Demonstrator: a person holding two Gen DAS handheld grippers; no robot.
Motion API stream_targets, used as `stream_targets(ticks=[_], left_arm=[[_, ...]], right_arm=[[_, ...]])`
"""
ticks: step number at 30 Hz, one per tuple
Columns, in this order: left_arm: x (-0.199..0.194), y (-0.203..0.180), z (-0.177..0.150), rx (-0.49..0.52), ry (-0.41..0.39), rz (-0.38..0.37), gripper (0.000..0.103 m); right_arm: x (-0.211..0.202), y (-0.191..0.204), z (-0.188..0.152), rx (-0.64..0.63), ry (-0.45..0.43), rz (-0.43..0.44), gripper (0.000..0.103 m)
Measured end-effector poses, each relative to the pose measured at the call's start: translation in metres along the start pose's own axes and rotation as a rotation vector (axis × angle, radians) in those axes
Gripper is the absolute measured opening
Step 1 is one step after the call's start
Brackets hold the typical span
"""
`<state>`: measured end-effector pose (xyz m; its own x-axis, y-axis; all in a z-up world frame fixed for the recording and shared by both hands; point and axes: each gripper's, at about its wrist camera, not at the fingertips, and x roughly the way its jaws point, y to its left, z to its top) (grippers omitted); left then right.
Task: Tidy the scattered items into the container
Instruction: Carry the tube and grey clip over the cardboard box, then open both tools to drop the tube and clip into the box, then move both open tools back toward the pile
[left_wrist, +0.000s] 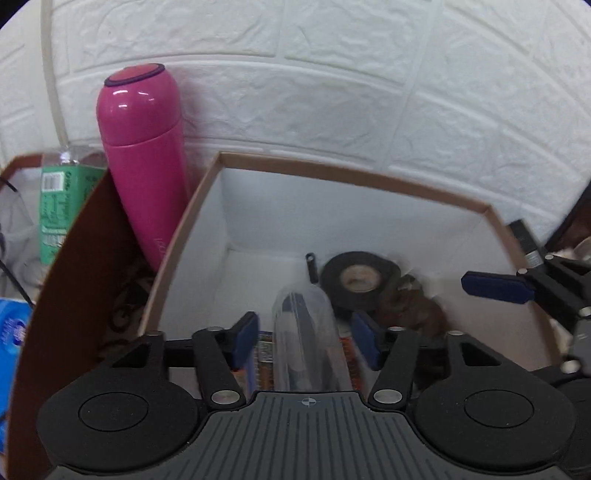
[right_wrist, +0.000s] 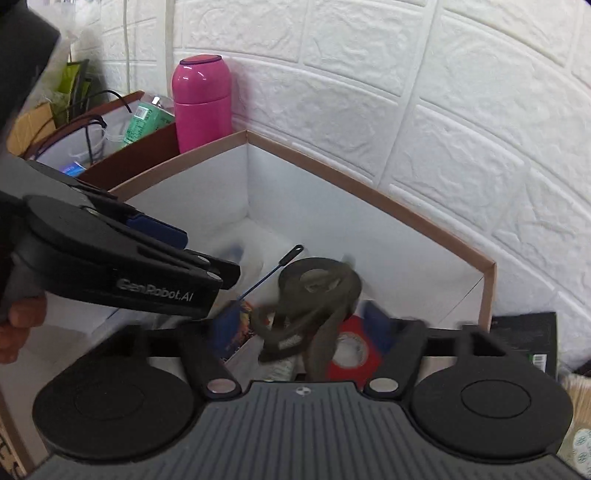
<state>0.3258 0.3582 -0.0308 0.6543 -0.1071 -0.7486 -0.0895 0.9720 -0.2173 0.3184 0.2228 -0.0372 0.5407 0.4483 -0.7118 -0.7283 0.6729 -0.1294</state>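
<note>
White brick-pattern wall (left_wrist: 332, 92) behind box (left_wrist: 351, 177), brown rim, white inside. Left gripper (left_wrist: 304, 336) over box, fingers spread, clear tube (left_wrist: 306, 343) between them, contact unclear. Right gripper (right_wrist: 301, 328) over box, fingers apart, blurred; dark strap (right_wrist: 314, 314) between them, grip cannot be told. Black tape roll (left_wrist: 360, 282) on box floor beyond tube. Red tape (right_wrist: 354, 350) inside box under strap. Pink bottle (left_wrist: 144, 155) left of box.

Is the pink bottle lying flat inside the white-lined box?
No. In the right wrist view the pink bottle stands upright outside the white-lined box, behind its far left wall.
</note>
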Motion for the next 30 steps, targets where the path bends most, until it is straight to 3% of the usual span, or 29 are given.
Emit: stream_targets(ticks=[2,7,15,21,26,30], left_arm=[[-0.007,-0.004,-0.001,-0.045,0.002,-0.036,0.098],[-0.02,-0.02,-0.005,-0.05,-0.011,0.023,0.102],[-0.054,-0.052,-0.019,0.008,-0.04,0.019,0.102],[-0.087,-0.083,-0.033,0.009,-0.071,-0.025,0.102],[-0.115,-0.116,-0.062,0.02,-0.119,-0.074,0.102],[-0.135,-0.146,-0.107,0.046,-0.183,-0.138,0.103]], right_arm=[[-0.008,0.001,-0.001,-0.029,-0.037,-0.017,0.089],[-0.031,-0.007,-0.005,-0.016,-0.059,-0.043,0.098],[-0.073,-0.003,-0.016,-0.045,-0.068,-0.046,0.099],[-0.122,-0.003,-0.029,-0.083,-0.111,-0.059,0.099],[-0.171,-0.007,-0.056,-0.098,-0.178,-0.071,0.099],[-0.211,-0.006,-0.104,-0.061,-0.279,-0.074,0.101]])
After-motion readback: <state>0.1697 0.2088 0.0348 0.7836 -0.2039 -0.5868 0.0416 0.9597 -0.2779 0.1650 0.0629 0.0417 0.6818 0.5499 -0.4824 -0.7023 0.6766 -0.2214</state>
